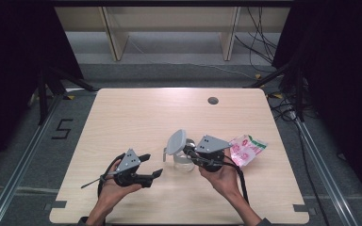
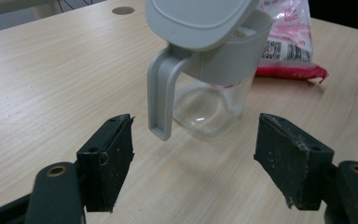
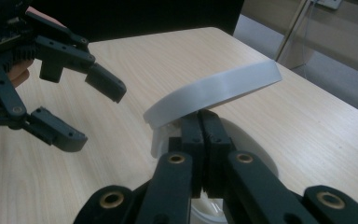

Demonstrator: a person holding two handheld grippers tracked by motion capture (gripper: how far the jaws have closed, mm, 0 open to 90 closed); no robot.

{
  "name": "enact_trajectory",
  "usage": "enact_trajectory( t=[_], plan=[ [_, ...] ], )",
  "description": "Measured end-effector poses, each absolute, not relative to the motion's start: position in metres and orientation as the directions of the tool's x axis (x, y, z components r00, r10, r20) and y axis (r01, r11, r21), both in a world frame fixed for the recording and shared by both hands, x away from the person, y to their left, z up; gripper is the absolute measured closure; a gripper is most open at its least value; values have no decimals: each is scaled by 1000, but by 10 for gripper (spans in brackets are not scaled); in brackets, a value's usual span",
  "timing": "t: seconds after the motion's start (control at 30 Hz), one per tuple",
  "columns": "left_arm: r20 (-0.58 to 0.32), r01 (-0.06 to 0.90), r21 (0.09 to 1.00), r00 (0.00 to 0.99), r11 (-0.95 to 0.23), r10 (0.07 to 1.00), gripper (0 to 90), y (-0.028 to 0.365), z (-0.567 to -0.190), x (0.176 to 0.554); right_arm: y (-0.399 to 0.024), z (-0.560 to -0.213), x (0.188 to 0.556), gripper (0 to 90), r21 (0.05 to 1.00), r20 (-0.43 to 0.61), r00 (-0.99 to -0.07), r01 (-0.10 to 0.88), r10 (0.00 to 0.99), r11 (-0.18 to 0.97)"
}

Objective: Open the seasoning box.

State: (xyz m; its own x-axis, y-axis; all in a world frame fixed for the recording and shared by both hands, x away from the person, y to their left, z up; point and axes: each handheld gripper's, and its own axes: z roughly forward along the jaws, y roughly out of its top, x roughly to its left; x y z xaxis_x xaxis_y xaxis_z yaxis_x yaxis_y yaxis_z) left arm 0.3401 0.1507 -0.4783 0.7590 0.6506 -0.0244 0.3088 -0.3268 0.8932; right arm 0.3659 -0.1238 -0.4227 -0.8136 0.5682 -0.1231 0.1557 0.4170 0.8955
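- Table point(image 1: 122, 122): light wood; carries a clear jug point(image 1: 184, 162) near its centre, with a pink-printed packet point(image 1: 246, 149) lying just beyond the right hand.
- Jug: clear body point(image 2: 209, 105), grey collar and handle point(image 2: 162, 100); its hinged lid point(image 1: 176, 141) is tilted up.
- Right gripper point(image 1: 192, 153): jaws fully closed at the jug's rim under the raised lid point(image 3: 214, 95) (whether they pinch a part of it I cannot tell).
- Left gripper point(image 1: 153, 165): jaws spread wide and empty, near the handle, not touching.
- Risk: the lid could drop shut or the light jug tip, should the right gripper slip or push sideways.
- Left gripper view alone reveals the handle's gap; the high view alone places the packet beside the jug.
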Motion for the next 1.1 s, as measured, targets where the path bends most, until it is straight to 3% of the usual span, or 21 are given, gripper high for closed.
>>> enact_trajectory(
  t=[0.23,0.67,0.73,0.87,1.1],
  plan=[
    [52,273,881,756,-387,653,266,149,-483,335,-115,-419,367,900,897,-140,-827,127,544,424],
    [11,308,885,735,-349,678,265,155,-486,330,-106,-417,365,875,899,-147,-835,110,530,423],
    [37,287,884,744,-369,667,263,157,-485,331,-112,-416,365,852,903,-136,-829,121,542,411],
    [3,312,885,740,-346,673,262,155,-487,329,-129,-418,365,769,903,-122,-813,146,569,403],
    [11,313,881,737,-355,676,258,155,-488,328,-184,-427,356,622,905,-64,-733,243,677,349]
  ],
)
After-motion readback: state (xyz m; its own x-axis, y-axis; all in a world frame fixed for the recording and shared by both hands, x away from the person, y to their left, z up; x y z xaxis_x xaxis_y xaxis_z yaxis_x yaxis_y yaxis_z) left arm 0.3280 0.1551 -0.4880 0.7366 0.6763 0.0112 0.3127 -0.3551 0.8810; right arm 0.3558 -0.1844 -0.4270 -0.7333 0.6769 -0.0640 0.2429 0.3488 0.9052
